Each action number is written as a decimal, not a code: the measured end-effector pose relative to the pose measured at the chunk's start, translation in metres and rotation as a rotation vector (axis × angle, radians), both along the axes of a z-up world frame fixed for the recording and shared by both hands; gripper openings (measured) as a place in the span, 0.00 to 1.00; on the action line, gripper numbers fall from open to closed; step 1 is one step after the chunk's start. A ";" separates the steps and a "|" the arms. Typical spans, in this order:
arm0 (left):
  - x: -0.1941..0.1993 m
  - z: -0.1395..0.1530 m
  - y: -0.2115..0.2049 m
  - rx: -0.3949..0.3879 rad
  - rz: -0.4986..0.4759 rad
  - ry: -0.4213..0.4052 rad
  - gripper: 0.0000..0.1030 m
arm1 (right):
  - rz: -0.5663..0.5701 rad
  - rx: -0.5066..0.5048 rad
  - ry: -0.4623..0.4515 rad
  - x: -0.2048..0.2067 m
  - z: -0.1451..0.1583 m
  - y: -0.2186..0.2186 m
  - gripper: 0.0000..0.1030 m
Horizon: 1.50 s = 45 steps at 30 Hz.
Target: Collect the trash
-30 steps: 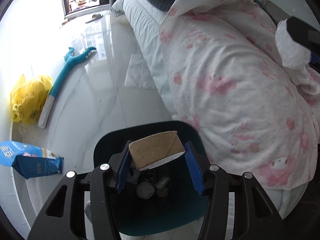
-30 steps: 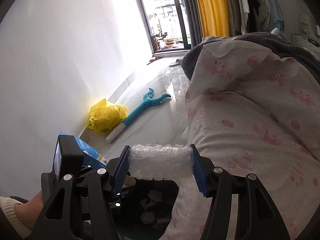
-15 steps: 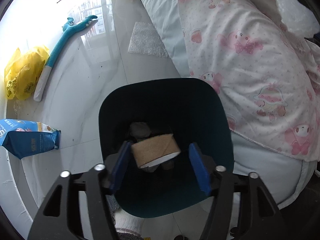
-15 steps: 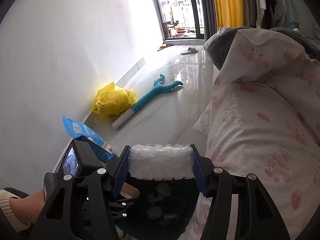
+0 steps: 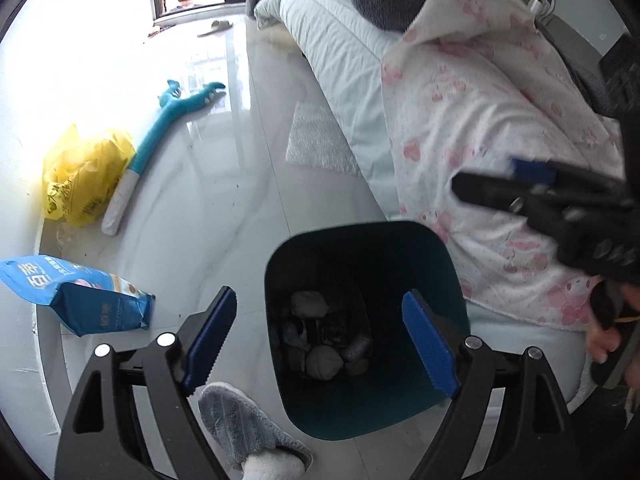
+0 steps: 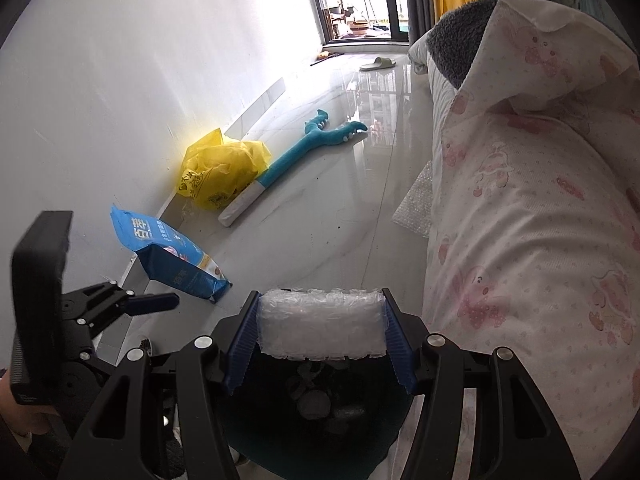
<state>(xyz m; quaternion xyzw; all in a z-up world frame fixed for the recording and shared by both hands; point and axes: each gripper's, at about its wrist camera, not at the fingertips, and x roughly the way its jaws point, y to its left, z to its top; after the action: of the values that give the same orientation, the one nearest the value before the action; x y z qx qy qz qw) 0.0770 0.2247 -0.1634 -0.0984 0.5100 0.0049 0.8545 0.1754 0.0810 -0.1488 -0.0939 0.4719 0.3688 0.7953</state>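
Bubble wrap [image 6: 322,322], a rolled wad, sits clamped between the right gripper's [image 6: 320,338] pads just above the dark bin [image 5: 448,280] of scraps, while the left gripper [image 5: 320,340], its jaws just opened wide and empty, hangs over that bin.

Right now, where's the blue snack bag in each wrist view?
Left wrist: the blue snack bag lies at the left edge on the floor, left of the bin.
Right wrist: lower left, on the floor by the wall.
Shared landmark: the yellow plastic bag, just beyond it in both.
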 end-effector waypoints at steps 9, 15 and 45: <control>-0.007 0.051 0.014 0.055 0.057 -0.166 0.84 | 0.015 -0.056 0.055 0.002 -0.030 0.012 0.57; -0.007 0.082 0.014 0.048 0.074 -0.261 0.84 | 0.030 -0.077 0.089 0.001 -0.042 0.016 0.58; -0.060 0.164 -0.036 0.121 0.053 -0.628 0.95 | -0.213 0.070 -0.213 -0.081 0.052 -0.126 0.97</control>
<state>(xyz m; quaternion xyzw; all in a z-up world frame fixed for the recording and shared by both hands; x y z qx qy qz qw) 0.0166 0.1889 0.0007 -0.0574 0.2174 0.0269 0.9740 0.0946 -0.0451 -0.0967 -0.0541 0.3791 0.2864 0.8782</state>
